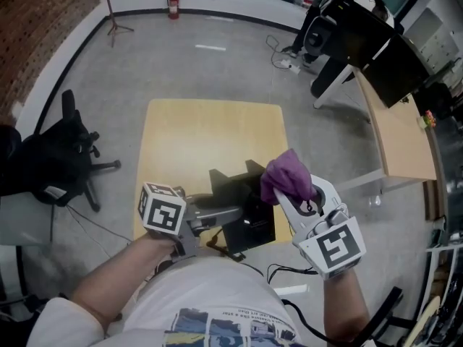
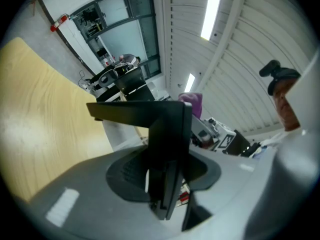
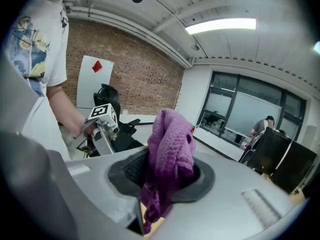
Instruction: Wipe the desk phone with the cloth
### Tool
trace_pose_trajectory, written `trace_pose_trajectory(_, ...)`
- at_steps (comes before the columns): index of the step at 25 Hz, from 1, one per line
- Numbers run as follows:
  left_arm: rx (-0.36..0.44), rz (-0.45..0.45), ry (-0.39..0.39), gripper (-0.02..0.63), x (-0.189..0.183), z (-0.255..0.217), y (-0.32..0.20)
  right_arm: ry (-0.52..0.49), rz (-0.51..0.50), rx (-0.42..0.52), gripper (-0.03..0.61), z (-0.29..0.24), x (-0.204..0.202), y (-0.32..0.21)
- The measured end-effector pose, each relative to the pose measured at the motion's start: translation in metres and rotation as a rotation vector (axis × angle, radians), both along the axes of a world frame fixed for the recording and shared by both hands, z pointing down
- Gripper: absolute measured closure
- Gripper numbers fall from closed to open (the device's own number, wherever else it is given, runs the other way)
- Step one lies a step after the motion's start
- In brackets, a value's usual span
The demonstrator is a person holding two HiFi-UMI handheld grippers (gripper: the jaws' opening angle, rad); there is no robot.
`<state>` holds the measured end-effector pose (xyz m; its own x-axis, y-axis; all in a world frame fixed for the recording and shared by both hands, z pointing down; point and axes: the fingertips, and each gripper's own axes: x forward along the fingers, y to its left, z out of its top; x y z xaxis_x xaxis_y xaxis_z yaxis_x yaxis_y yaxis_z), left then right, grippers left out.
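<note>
Purple cloth pinched in R claw — L claw clamps phone.

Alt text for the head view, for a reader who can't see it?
From above: the right tool holds a bunched purple cloth over a black desk phone, which the left tool grips. Both are at the near edge of a small wooden table on a grey floor.

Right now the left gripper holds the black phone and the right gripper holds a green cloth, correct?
Not quite: the cloth in the right gripper is purple, not green; the right gripper view shows it. The left gripper does hold the black phone.
</note>
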<state>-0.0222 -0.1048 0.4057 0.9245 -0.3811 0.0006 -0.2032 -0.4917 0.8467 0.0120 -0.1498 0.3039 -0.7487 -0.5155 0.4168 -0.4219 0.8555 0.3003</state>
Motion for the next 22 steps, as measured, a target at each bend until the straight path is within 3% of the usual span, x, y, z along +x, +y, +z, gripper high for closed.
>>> trace_pose_trajectory(5, 0.003, 0.010, 0.010, 0.431, 0.002, 0.000, 0.008, -0.025, -0.021, -0.043, 0.472, 0.013, -0.002, 0.000)
trace_pose_trajectory(22, 0.025, -0.027, 0.028, 0.431, -0.012, -0.013, -0.007, 0.034, 0.028, -0.285, 0.472, 0.093, 0.066, 0.066)
